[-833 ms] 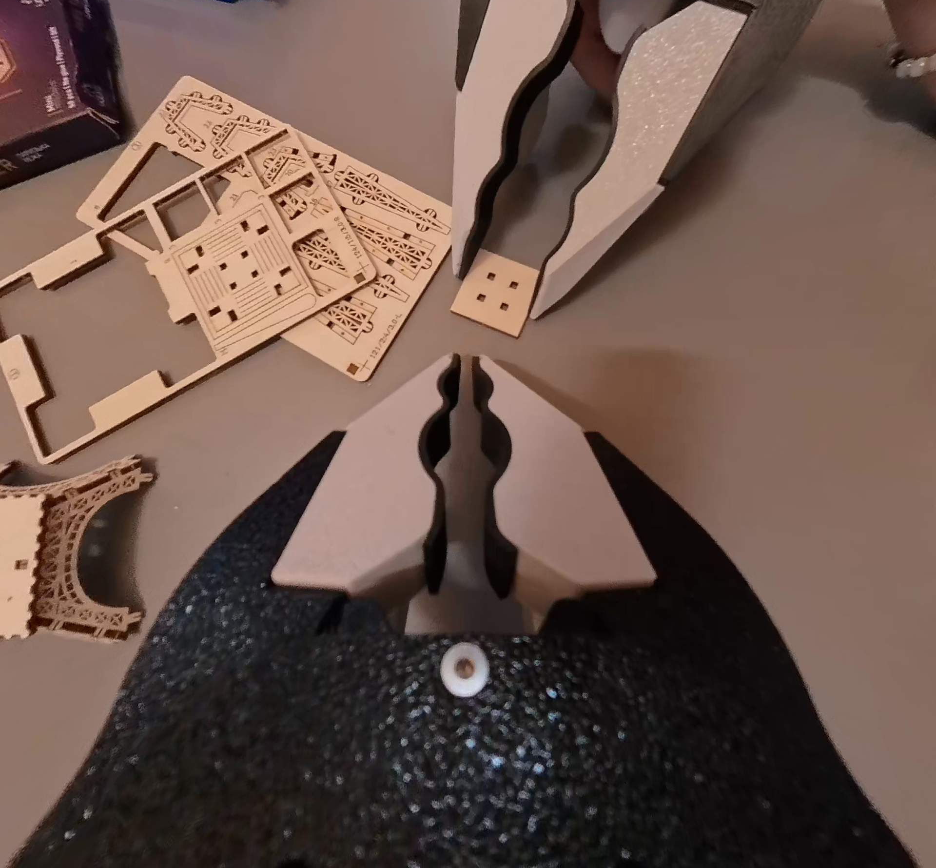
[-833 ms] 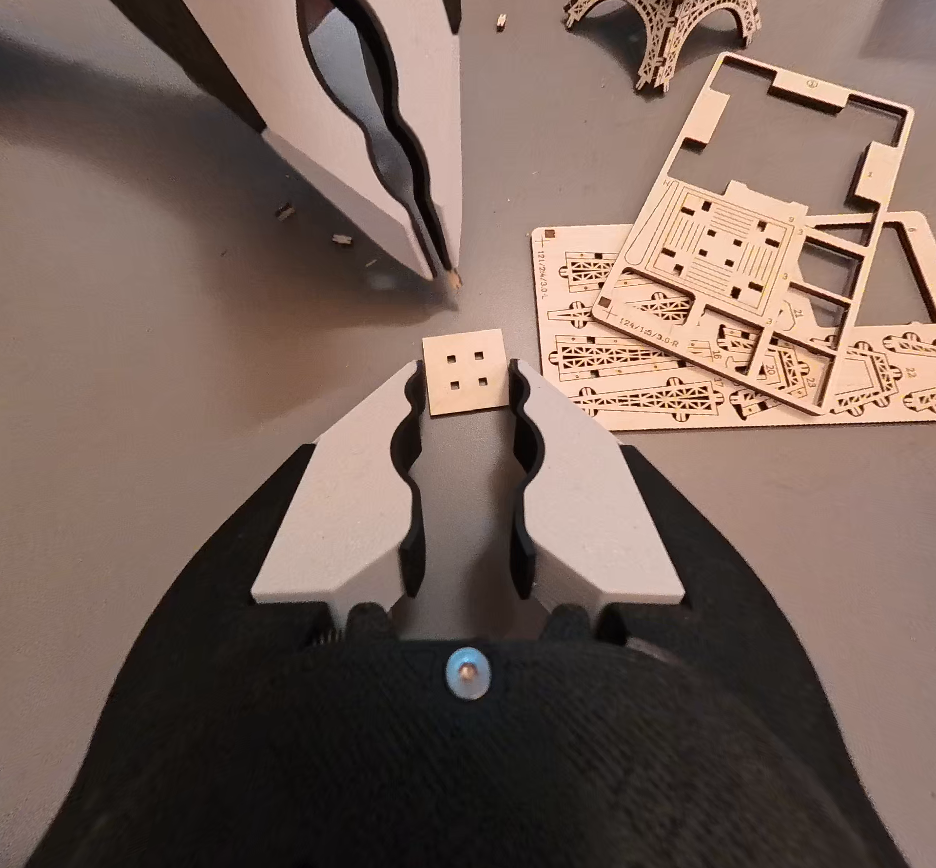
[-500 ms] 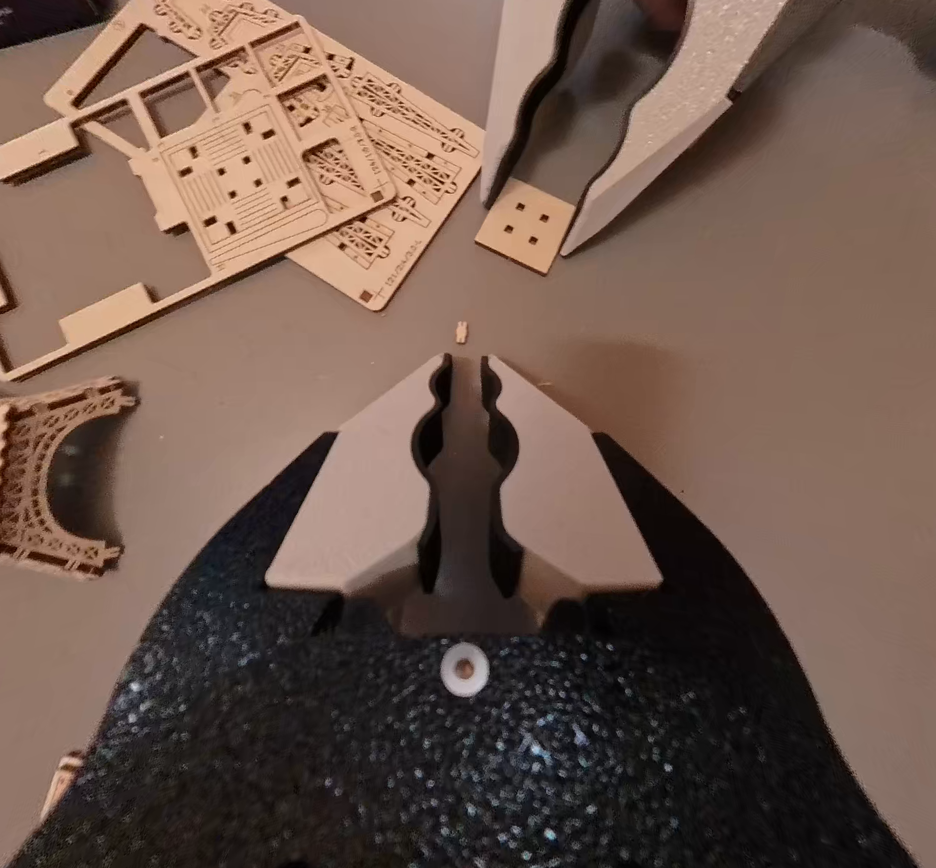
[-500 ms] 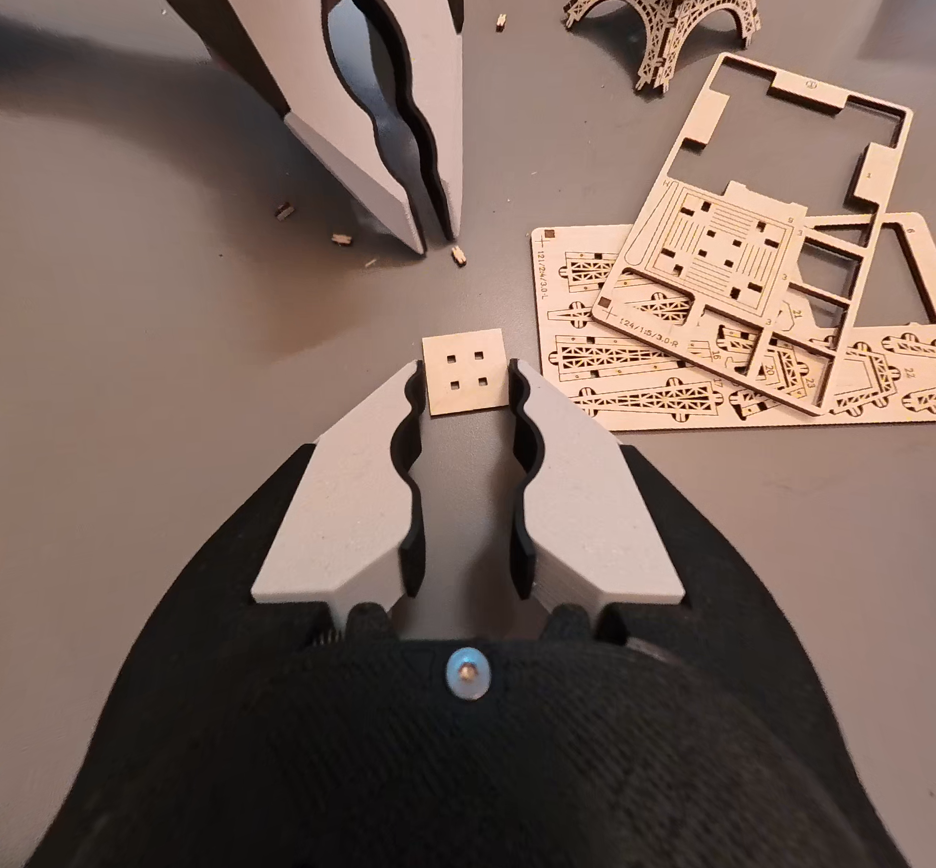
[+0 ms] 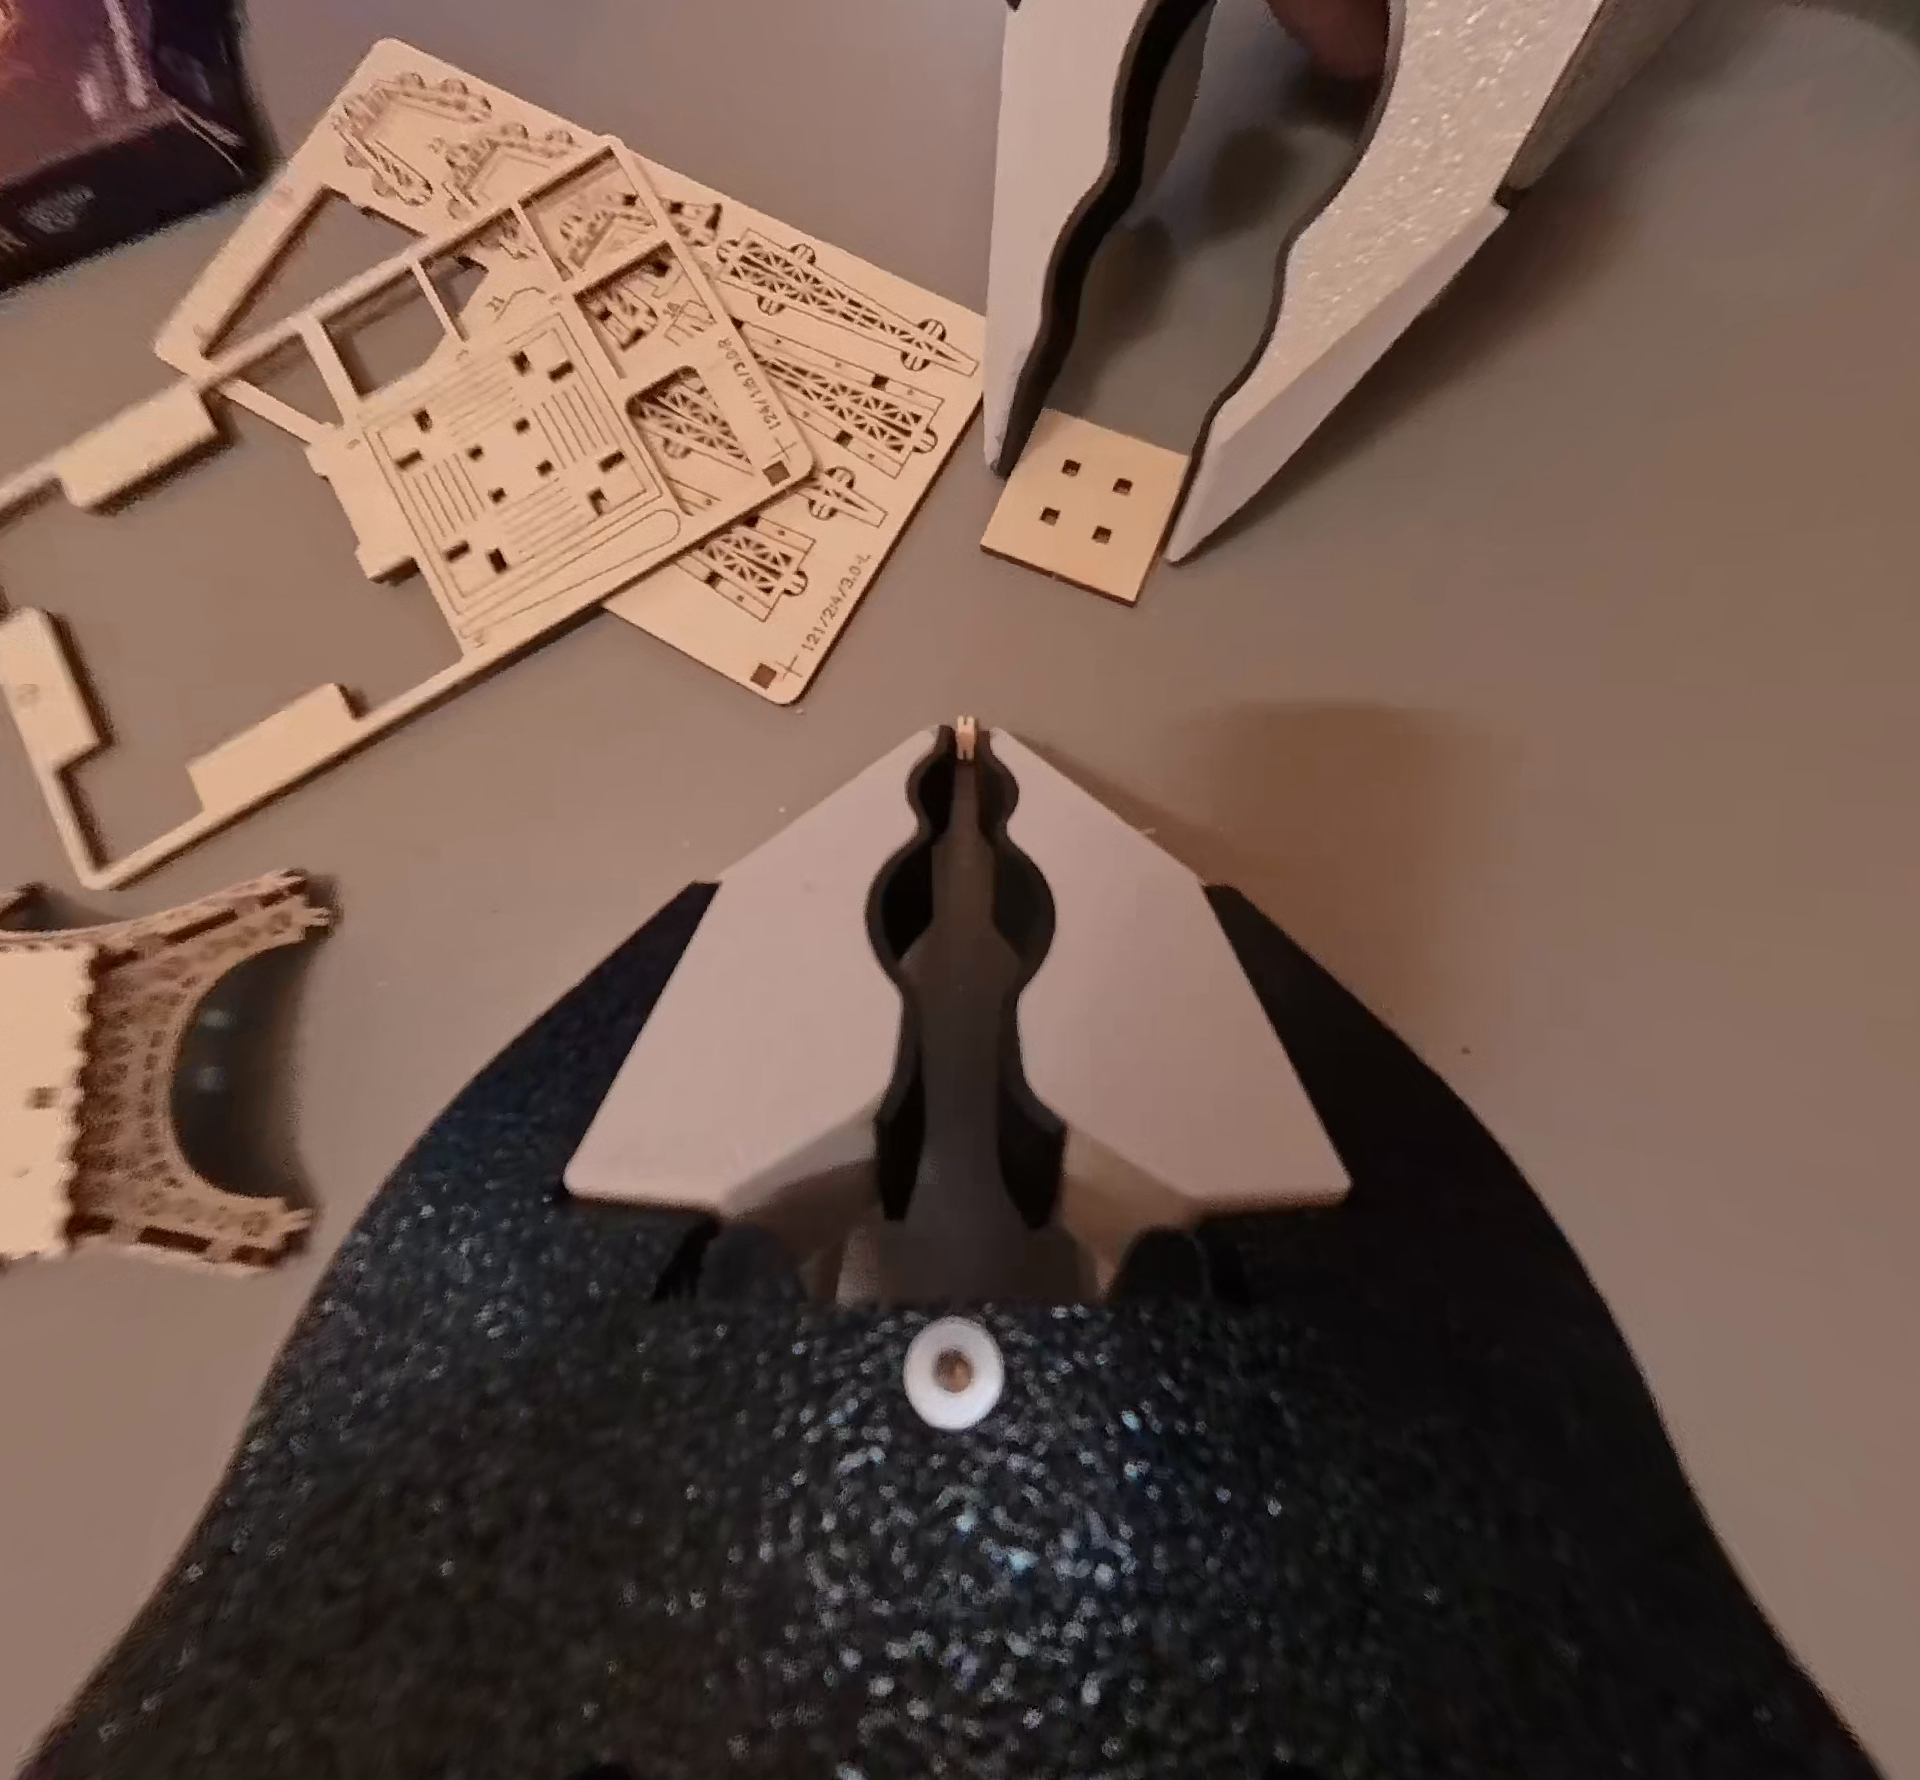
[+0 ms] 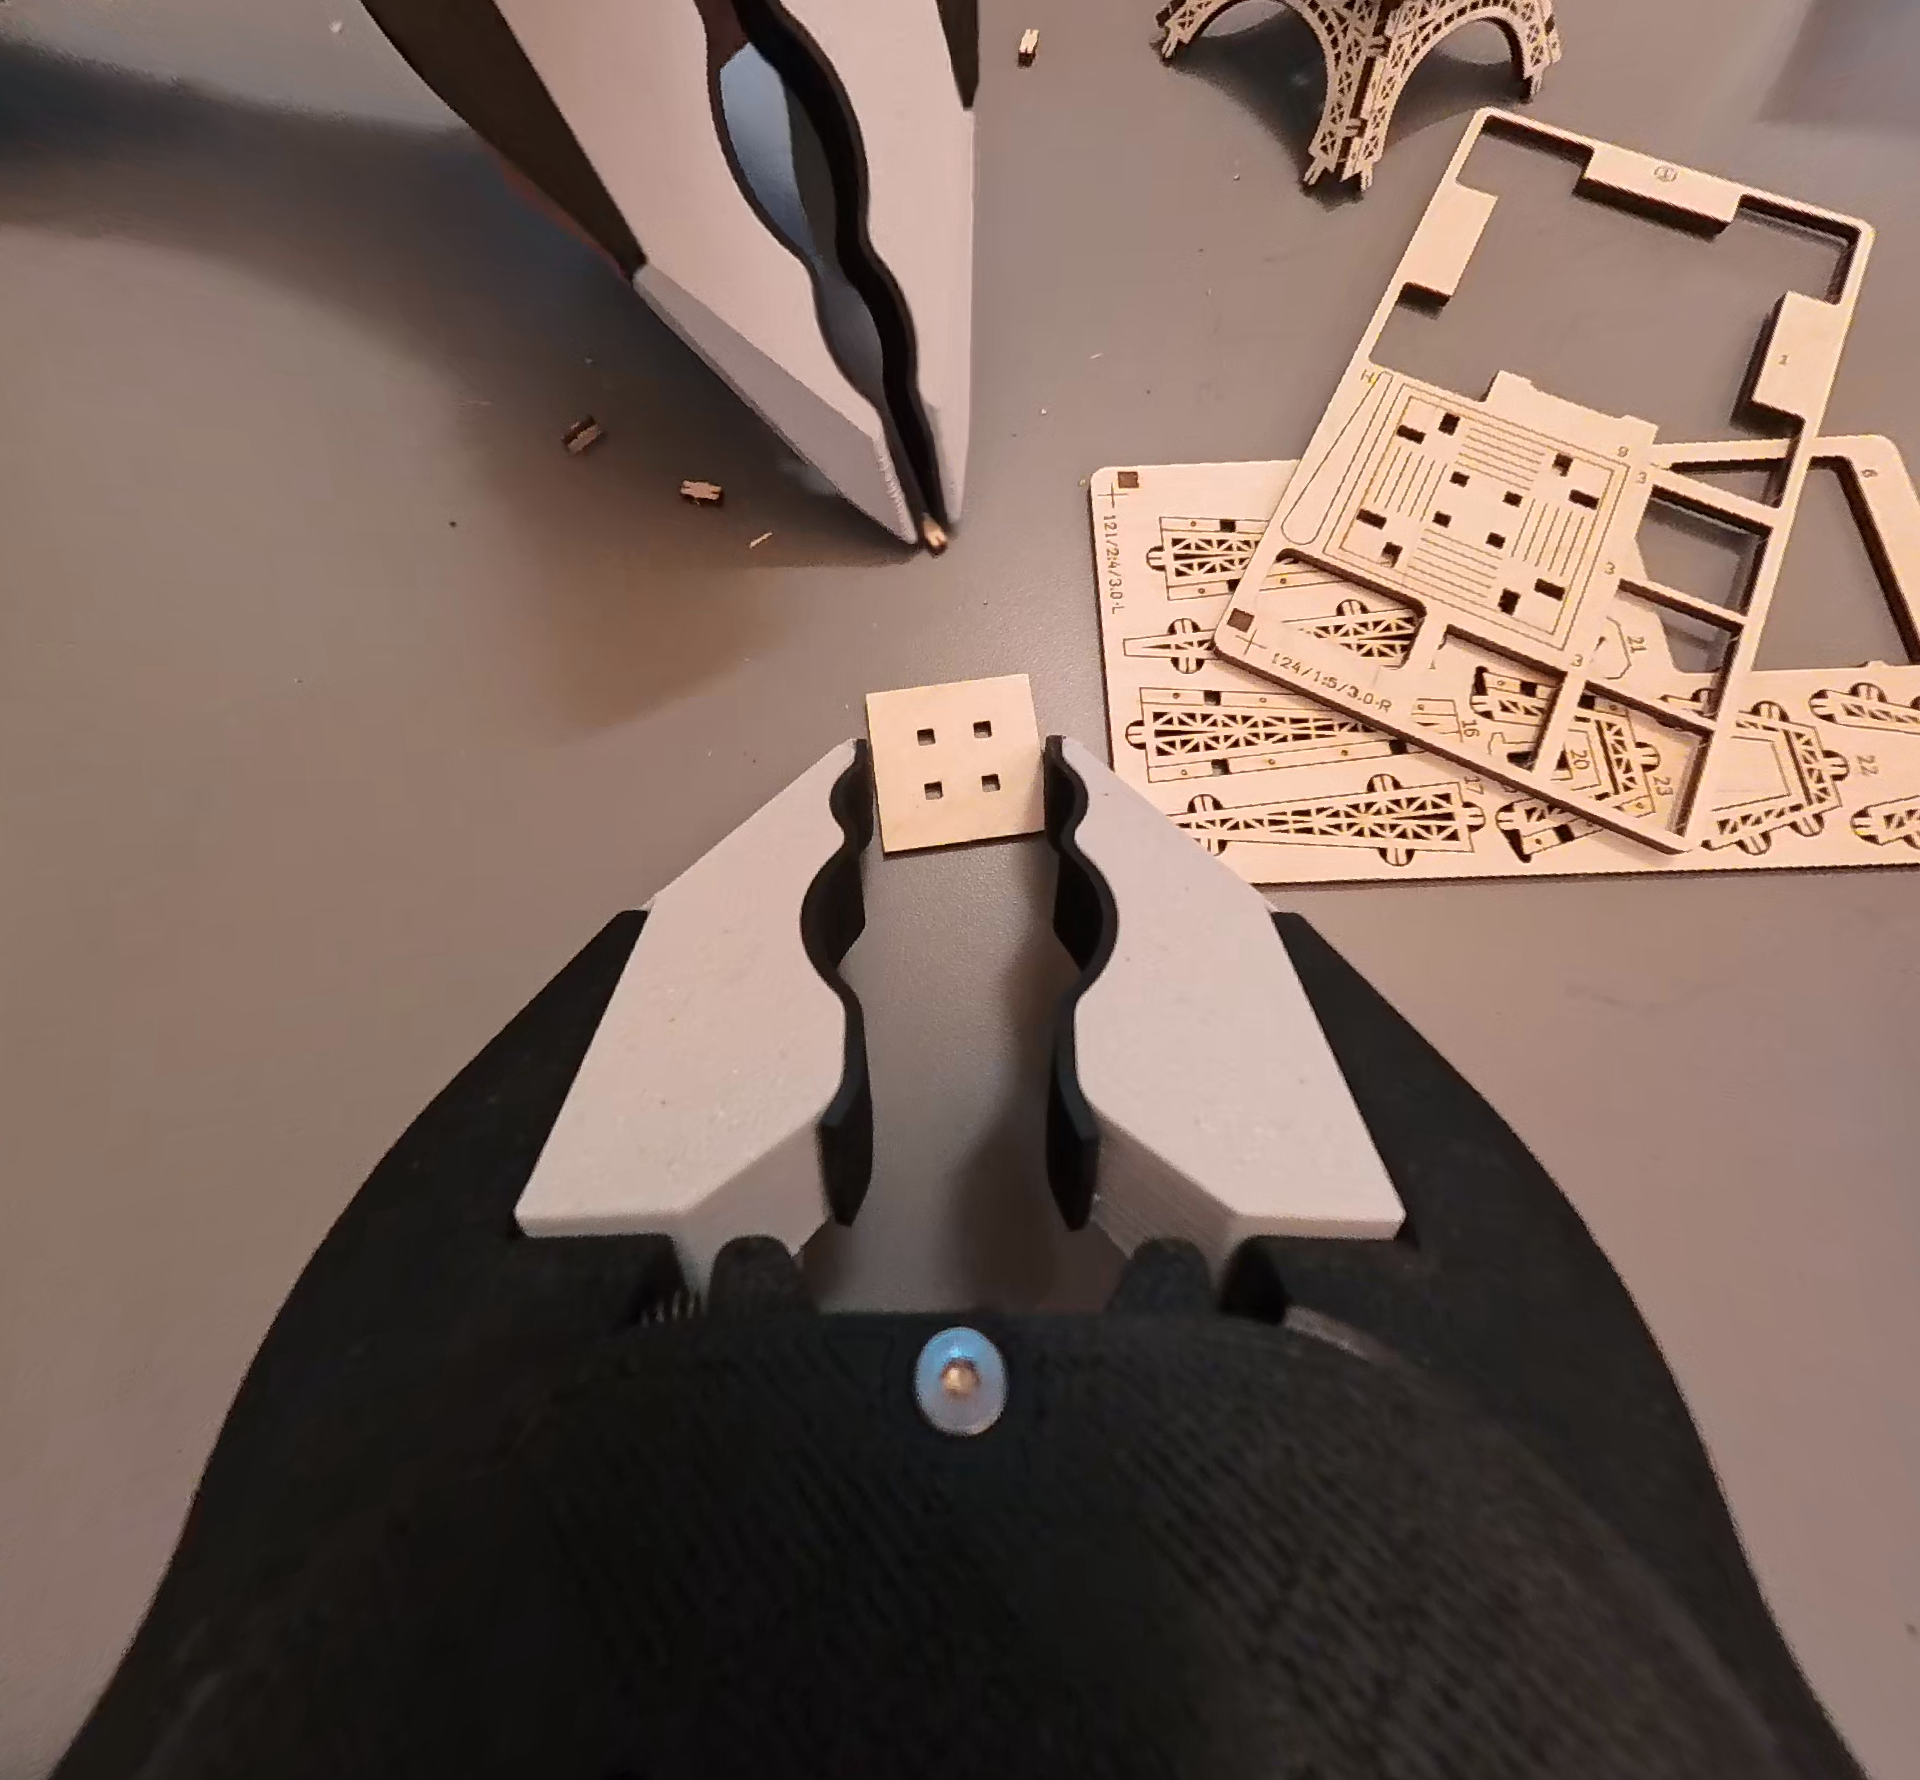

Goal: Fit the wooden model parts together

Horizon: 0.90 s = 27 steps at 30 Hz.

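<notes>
The left gripper is pinching a tiny pale wooden peg at its fingertips. The right gripper is standing spread around a small square four-holed wooden plate, which is lying flat on the grey table, bare room between the two, the plate's right edge near overlapping laser-cut wooden sheets.

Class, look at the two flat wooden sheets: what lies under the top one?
Under the cut-out frame sheet lies the lattice-parts sheet, on the grey table. Its overlapped corner is hidden, apart from what shows through the frame's openings.
</notes>
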### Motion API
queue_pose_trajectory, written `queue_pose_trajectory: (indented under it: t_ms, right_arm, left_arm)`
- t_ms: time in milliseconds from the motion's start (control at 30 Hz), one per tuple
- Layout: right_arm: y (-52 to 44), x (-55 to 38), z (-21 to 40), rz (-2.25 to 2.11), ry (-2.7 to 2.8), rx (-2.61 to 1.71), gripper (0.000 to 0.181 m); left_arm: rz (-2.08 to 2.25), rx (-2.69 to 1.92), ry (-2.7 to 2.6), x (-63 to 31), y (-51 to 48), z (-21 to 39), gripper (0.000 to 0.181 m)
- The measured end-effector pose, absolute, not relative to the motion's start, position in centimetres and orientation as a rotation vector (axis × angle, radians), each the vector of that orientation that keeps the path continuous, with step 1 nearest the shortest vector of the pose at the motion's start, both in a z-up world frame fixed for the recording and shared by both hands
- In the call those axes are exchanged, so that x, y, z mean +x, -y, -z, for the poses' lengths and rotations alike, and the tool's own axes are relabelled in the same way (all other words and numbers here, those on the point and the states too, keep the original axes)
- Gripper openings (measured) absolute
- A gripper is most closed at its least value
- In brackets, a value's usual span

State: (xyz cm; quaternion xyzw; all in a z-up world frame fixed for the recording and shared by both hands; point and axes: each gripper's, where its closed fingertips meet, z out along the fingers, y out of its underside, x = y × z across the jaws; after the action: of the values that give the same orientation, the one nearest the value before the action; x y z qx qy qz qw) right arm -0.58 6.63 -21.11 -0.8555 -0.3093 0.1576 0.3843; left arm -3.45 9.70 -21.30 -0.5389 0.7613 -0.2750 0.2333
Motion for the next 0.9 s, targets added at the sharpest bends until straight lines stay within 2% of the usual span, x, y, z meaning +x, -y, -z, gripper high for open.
queue_pose_trajectory:
  t_ms: [33, 100, 133, 400, 633, 900]
  right_arm:
    - [-6.6, -0.6, 21.1, -0.406, 0.789, -2.180, 0.032]
    - [-6.3, -0.9, 21.1, -0.415, 0.820, -2.170, 0.042]
    - [-6.3, -0.8, 21.1, -0.399, 0.820, -2.170, 0.053]
    - [-6.9, 1.3, 19.3, -0.369, 0.616, -2.161, 0.067]
    - [-8.8, 5.5, 16.8, -0.278, 0.239, -2.097, 0.068]
    - [-12.4, 2.5, 14.4, -0.347, 0.117, -1.974, 0.066]
  left_arm:
    - [0.719, -1.435, -2.090, -3.4, -9.9, 21.1, 0.001]
    - [0.673, -1.345, -2.074, -3.2, -10.2, 20.4, 0.001]
    - [0.663, -1.294, -2.061, -3.0, -10.3, 20.0, 0.001]
    - [0.650, -1.389, -1.885, -3.5, -14.4, 18.6, 0.001]
    - [1.152, -1.580, -1.535, -4.0, -14.6, 14.9, 0.001]
    - [1.181, -1.576, -1.486, -6.7, -15.3, 14.8, 0.001]
